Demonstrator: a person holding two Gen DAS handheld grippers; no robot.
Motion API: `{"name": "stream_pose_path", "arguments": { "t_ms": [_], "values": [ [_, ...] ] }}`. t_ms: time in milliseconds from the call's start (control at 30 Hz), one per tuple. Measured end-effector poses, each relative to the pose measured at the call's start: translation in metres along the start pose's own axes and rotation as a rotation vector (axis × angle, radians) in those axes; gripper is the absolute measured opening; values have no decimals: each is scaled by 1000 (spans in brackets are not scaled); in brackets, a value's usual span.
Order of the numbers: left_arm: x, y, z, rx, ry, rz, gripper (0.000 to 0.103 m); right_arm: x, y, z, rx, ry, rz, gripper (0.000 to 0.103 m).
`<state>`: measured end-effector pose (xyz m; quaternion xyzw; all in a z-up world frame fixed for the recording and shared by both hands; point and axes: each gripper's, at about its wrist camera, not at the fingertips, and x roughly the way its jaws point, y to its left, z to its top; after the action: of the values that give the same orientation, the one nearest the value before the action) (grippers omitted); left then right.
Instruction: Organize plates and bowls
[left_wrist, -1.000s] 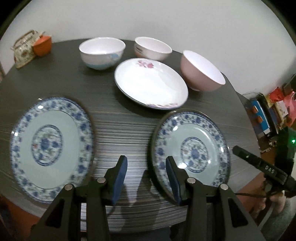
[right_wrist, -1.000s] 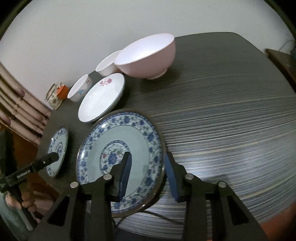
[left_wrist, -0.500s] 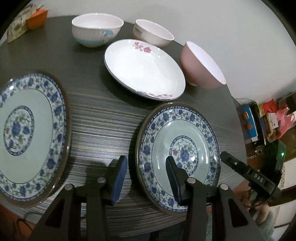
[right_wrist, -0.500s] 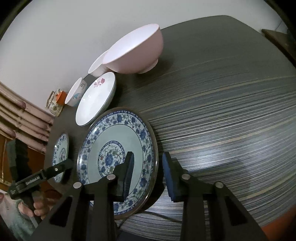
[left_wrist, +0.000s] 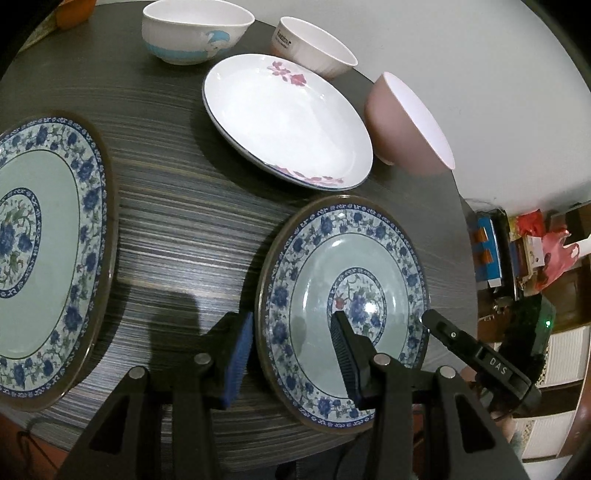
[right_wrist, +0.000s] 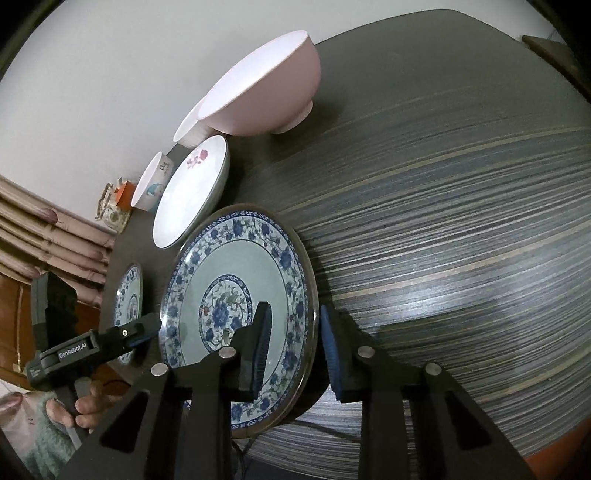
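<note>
A blue-and-white plate (left_wrist: 369, 258) (right_wrist: 236, 266) lies near the front edge of the dark table. My left gripper (left_wrist: 291, 325) straddles its left rim, jaws apart, one pad outside the rim and one over the plate's well. My right gripper (right_wrist: 294, 314) straddles the opposite rim; its jaws are closing, with a gap still showing on both sides of the rim. A matching blue-and-white plate (left_wrist: 44, 229) (right_wrist: 129, 295) lies further left. Behind are a white floral plate (left_wrist: 288, 114), a pink bowl (left_wrist: 402, 125) (right_wrist: 266, 92) and two white bowls (left_wrist: 192, 33) (left_wrist: 314, 48).
An orange pot and a patterned basket (right_wrist: 114, 206) stand at the table's far left corner. The striped tabletop (right_wrist: 461, 221) stretches to the right of the plate. A hand in a pale sleeve (right_wrist: 88, 402) holds the left gripper. Cluttered shelves (left_wrist: 517, 258) stand beyond the table's right edge.
Both grippers have sunk and rolled, closing in on the near blue-and-white plate so its rims now sit between their jaws. The right gripper's jaws have narrowed; the left's kept their width.
</note>
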<state>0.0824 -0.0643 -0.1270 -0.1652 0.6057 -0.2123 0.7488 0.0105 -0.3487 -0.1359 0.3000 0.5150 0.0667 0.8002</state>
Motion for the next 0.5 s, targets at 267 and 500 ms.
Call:
{"name": "stream_pose_path", "arguments": {
  "t_ms": [267, 500],
  "values": [
    [4, -1, -2, 14, 16, 17, 42, 6, -7, 0, 25, 22, 2, 20],
    [9, -3, -2, 25, 27, 39, 38, 9, -9, -1, 30, 26, 5, 16]
  ]
}}
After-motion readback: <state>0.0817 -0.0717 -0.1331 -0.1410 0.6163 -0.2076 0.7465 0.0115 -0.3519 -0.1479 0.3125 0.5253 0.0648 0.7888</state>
